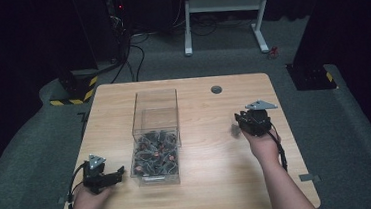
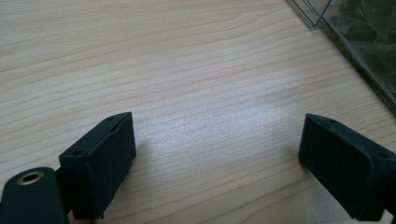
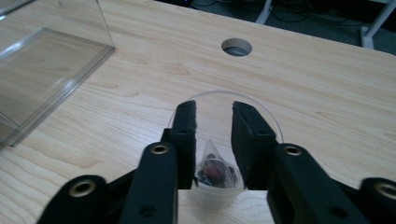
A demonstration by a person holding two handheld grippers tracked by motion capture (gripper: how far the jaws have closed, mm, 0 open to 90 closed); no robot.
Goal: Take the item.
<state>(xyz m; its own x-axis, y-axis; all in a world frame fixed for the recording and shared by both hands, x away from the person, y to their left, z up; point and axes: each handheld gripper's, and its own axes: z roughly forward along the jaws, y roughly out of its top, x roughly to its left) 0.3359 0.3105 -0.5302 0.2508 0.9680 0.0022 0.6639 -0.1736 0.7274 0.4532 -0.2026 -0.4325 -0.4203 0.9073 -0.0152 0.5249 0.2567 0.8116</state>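
A clear plastic box at mid-table holds several dark tea sachets. My left gripper rests open on the wood just left of the box's near corner; in the left gripper view its jaws stand wide apart over bare table, with the box wall at the upper right. My right gripper hovers at the right side of the table. Its jaws are parted above a small clear cup, and a pyramid sachet lies inside the cup, below the jaws.
An empty clear lid or second box stands behind the filled one, also seen as a clear box in the right gripper view. A round cable hole sits near the table's far edge. Bare wood lies between the box and the right gripper.
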